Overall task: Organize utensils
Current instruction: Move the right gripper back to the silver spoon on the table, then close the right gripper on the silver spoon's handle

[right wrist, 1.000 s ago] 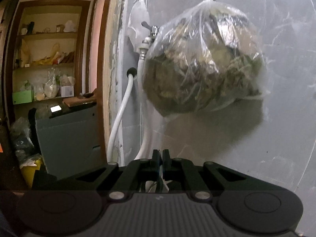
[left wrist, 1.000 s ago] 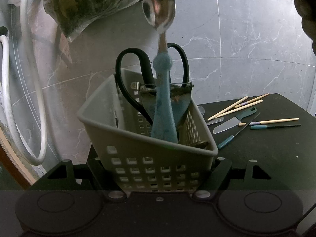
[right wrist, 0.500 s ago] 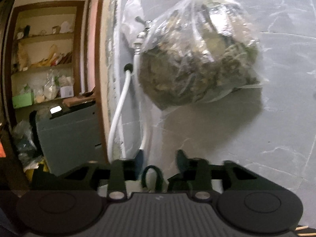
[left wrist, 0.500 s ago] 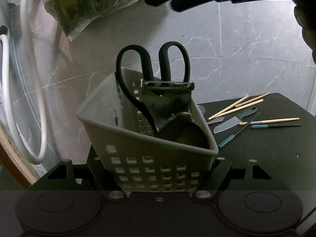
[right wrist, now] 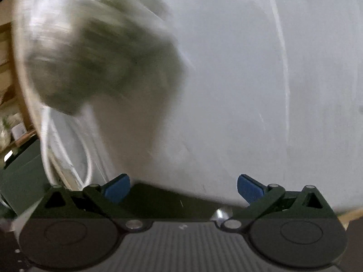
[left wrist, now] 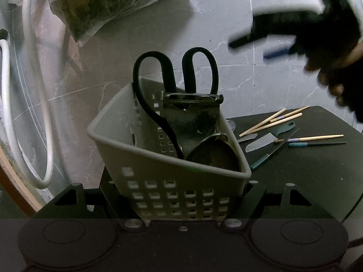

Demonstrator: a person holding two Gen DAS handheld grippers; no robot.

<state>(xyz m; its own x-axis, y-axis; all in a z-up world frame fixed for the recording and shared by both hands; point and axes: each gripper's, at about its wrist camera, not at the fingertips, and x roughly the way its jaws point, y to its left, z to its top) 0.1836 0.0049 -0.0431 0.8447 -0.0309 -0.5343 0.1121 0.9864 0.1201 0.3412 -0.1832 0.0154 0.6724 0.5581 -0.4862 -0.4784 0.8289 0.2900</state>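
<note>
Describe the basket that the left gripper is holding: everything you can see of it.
The basket is pale grey plastic with a rounded, roughly triangular rim and walls pierced by rows of square holes. It stands upright at the edge of the dark table, its near wall clamped between the left gripper's fingers. Black-handled scissors stand in it, handles up, beside a dark metal utensil and a round metal piece.

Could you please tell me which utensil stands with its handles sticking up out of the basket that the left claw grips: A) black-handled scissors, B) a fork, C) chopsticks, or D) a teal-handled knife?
A: the black-handled scissors rise above the basket rim; chopsticks and teal-handled knife lie on the table.
</note>
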